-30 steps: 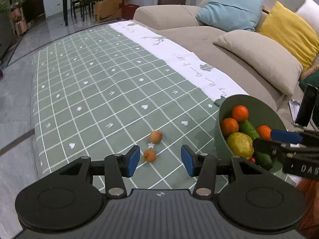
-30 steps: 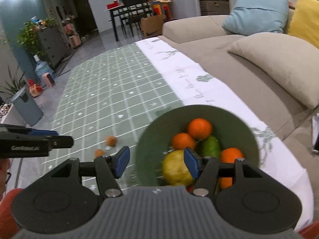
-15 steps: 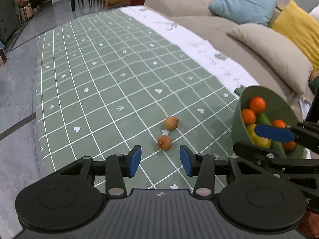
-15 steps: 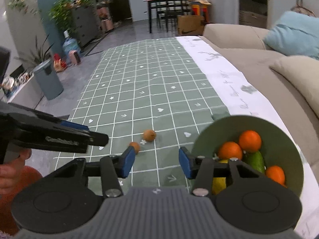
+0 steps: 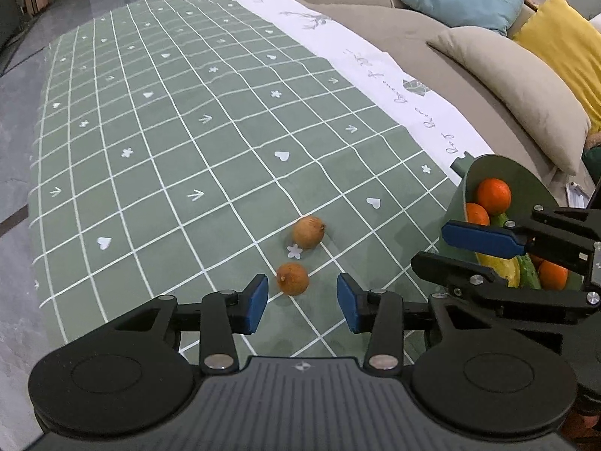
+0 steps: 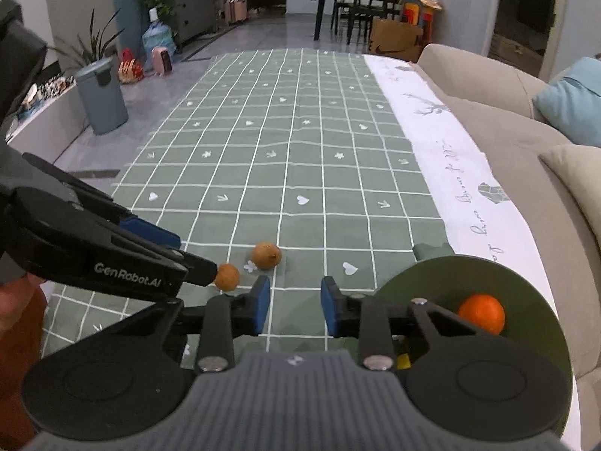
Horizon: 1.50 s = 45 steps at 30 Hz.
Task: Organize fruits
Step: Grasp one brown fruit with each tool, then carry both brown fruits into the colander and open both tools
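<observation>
Two small brown fruits are seen lying on the green checked tablecloth (image 5: pixel 169 158), well to the left of the green bowl (image 5: pixel 526 184). The nearer brown fruit (image 5: pixel 293 279) is found just ahead of the left gripper (image 5: pixel 302 302), closer to the left blue pad than to the right one; it is not touched by either pad. The fingers of this gripper are spread wide, with nothing held between them. The farther brown fruit (image 5: pixel 308 232) rests a little beyond the first, beside a white flower mark on the cloth, apart from its neighbour.

The green bowl is placed at the cloth's right edge, near the white printed border (image 5: pixel 375 64), and is filled with oranges (image 5: pixel 494 195), a yellow fruit (image 5: pixel 499 265) and something green. The right gripper (image 6: pixel 295 310) is held just left of the bowl, its fingers parted wide and empty. From the right wrist view, one orange (image 6: pixel 482 314) is visible inside the bowl, and both brown fruits are seen further left of it.

A beige sofa (image 5: pixel 413 37) with cushions is seen behind the bowl.
</observation>
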Each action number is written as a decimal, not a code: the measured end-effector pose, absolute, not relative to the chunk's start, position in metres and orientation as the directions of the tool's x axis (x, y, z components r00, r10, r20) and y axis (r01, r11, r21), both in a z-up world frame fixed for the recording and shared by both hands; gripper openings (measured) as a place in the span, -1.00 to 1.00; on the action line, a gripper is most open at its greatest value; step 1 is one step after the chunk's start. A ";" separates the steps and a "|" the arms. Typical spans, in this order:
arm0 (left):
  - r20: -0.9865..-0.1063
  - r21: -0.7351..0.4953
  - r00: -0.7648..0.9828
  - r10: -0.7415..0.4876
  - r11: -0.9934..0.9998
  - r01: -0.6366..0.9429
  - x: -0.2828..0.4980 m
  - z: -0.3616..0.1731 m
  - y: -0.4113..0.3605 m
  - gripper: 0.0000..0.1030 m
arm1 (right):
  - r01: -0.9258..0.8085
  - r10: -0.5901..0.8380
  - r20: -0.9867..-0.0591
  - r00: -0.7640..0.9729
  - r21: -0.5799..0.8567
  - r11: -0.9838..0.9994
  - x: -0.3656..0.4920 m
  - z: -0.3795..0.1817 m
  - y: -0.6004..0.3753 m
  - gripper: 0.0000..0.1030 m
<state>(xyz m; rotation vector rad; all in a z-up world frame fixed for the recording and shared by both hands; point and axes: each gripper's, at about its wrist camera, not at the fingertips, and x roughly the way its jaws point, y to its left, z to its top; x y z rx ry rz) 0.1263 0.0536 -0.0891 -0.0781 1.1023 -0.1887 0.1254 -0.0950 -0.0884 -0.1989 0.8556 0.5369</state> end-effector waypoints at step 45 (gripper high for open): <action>-0.850 -0.195 0.490 -0.195 0.979 0.051 0.123 -0.061 0.068 -0.50 | -0.536 0.378 -0.803 0.460 0.089 0.840 0.153 -0.089 -0.063 -0.58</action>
